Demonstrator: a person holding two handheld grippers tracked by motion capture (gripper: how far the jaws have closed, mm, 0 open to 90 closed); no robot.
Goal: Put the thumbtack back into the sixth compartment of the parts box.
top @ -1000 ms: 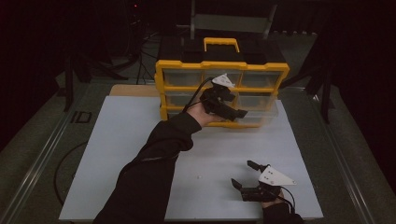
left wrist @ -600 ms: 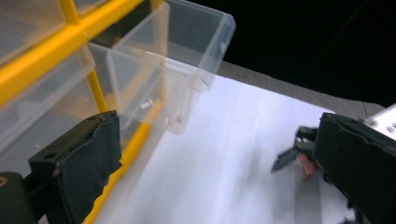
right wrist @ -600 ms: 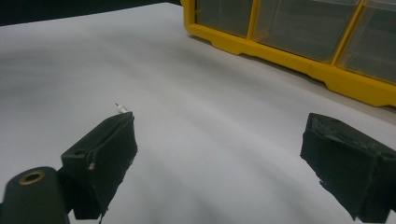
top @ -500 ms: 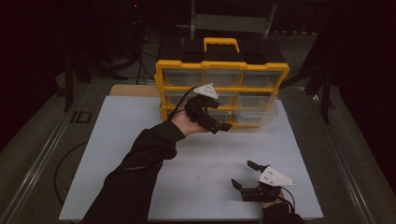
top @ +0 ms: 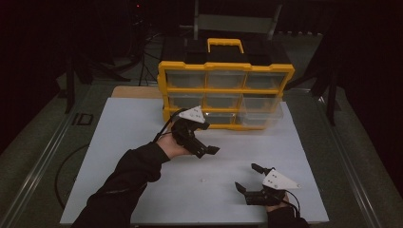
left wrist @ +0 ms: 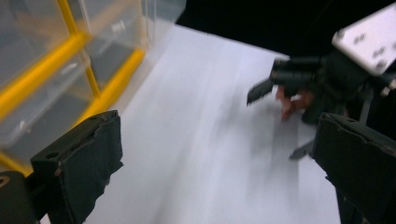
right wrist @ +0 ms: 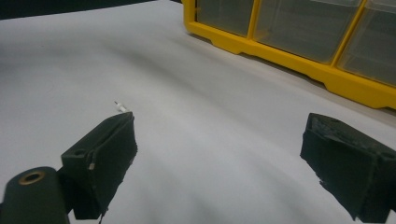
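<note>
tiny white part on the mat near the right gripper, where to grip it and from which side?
Pinch the small white piece across its short width, coming straight down from above. It lies flat on the white mat with bare space all around, just beyond the right gripper, whose jaws stand open. It is too small to judge its shape further.

No words, numbers or signs can be read anywhere, not on the yellow box point(top: 225, 95) or the white surface point(top: 142, 142).
</note>
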